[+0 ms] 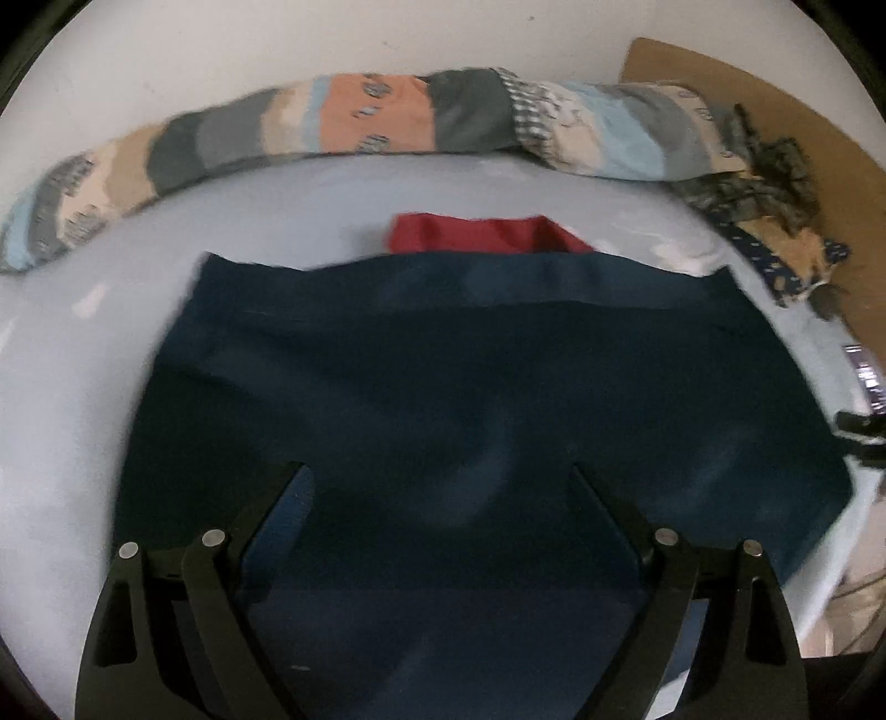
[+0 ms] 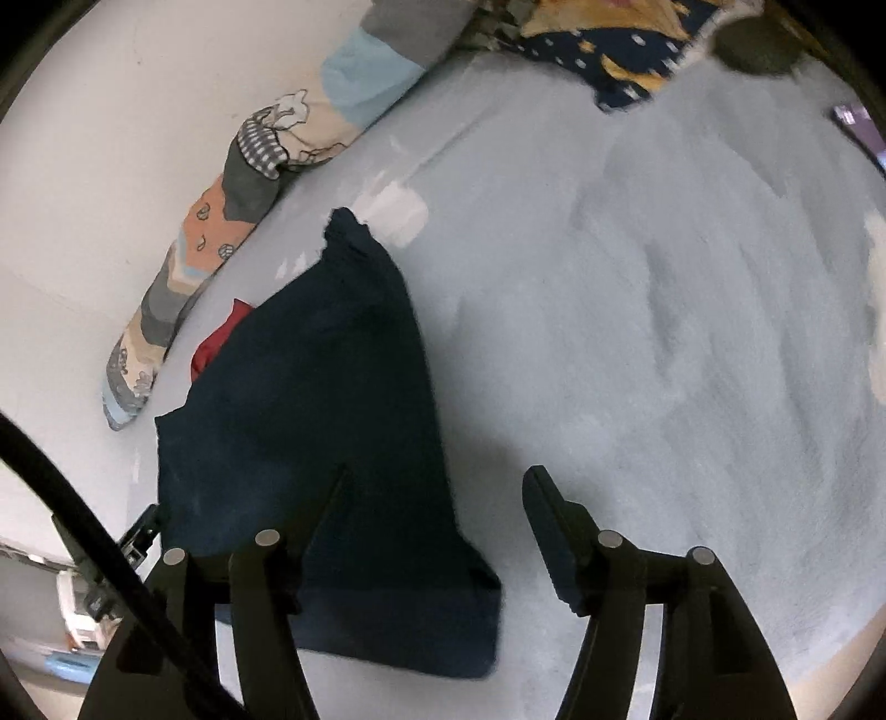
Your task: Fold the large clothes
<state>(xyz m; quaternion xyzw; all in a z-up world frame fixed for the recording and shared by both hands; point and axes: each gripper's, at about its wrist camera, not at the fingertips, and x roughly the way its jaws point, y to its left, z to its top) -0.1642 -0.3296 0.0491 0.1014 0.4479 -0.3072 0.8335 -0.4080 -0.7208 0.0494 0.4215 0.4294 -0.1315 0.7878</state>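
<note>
Now your left tongs (image 1: 437, 471) and right tongs (image 2: 437, 471) hang open and empty above the navy garment (image 1: 470, 387), lying folded on the bed (image 2: 664, 332); next, probably, grip an edge for another fold.

Bed: pale blue-grey sheeted bed (image 2: 637, 343)
Middle: folded dark navy fabric garment (image 1: 470, 399), flat, over a red cloth (image 1: 476, 235)
Wall edge: long patchwork-print bolster (image 1: 354, 119)
Far corner: rumpled patterned bedding (image 2: 614, 50)
</note>
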